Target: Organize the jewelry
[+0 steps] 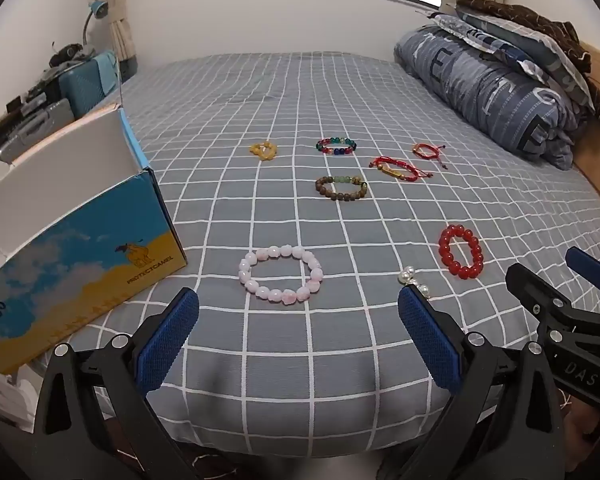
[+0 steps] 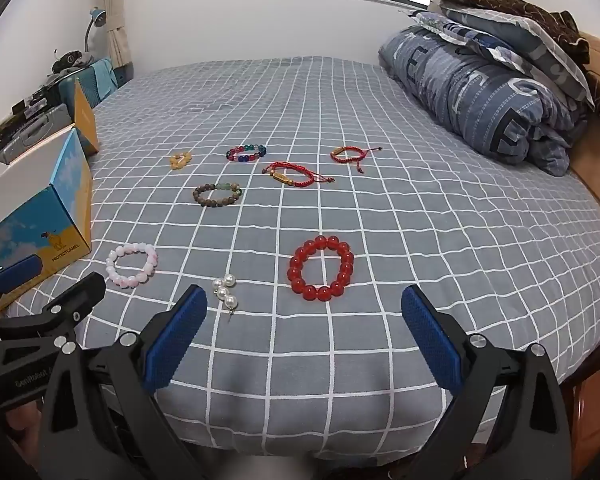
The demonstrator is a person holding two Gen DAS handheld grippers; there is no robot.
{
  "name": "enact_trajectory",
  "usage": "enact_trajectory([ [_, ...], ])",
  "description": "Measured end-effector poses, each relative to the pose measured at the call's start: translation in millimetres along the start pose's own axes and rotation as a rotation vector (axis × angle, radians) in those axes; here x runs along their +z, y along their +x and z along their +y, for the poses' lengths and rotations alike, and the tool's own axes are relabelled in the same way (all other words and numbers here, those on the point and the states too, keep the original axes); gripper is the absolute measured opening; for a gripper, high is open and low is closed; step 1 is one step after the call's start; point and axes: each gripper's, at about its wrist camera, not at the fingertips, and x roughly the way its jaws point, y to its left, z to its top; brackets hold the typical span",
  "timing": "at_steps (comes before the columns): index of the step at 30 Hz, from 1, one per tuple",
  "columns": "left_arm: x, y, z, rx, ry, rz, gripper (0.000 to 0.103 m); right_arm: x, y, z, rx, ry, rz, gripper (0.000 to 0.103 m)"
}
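Observation:
Several bracelets lie on the grey checked bed. A pink bead bracelet (image 1: 281, 274) (image 2: 132, 264) lies just ahead of my open, empty left gripper (image 1: 298, 312). A red bead bracelet (image 2: 321, 268) (image 1: 461, 251) lies just ahead of my open, empty right gripper (image 2: 304, 312). Pearl earrings (image 2: 225, 292) (image 1: 413, 280) lie between them. Farther off lie a brown bead bracelet (image 1: 341, 188) (image 2: 217, 195), a multicoloured bead bracelet (image 1: 336, 146) (image 2: 246, 152), a yellow piece (image 1: 263, 149) (image 2: 180, 159) and two red cord bracelets (image 1: 397, 168) (image 2: 296, 174), (image 1: 429, 151) (image 2: 350, 155).
An open blue and yellow box (image 1: 80, 248) (image 2: 48, 224) stands on the bed's left side. Folded quilts and pillows (image 1: 500, 80) (image 2: 492, 80) lie at the far right by the wooden headboard (image 2: 596, 128). A cluttered side table (image 1: 40, 104) stands at the left.

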Motion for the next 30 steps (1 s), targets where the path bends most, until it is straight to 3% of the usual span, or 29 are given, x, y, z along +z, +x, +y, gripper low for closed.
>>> enact_trajectory([
  [30, -0.7, 1.4, 2.7, 0.031, 0.005, 0.015, 0.098, -0.8, -2.7, 6.0, 0.032, -0.003, -0.004, 0.094],
])
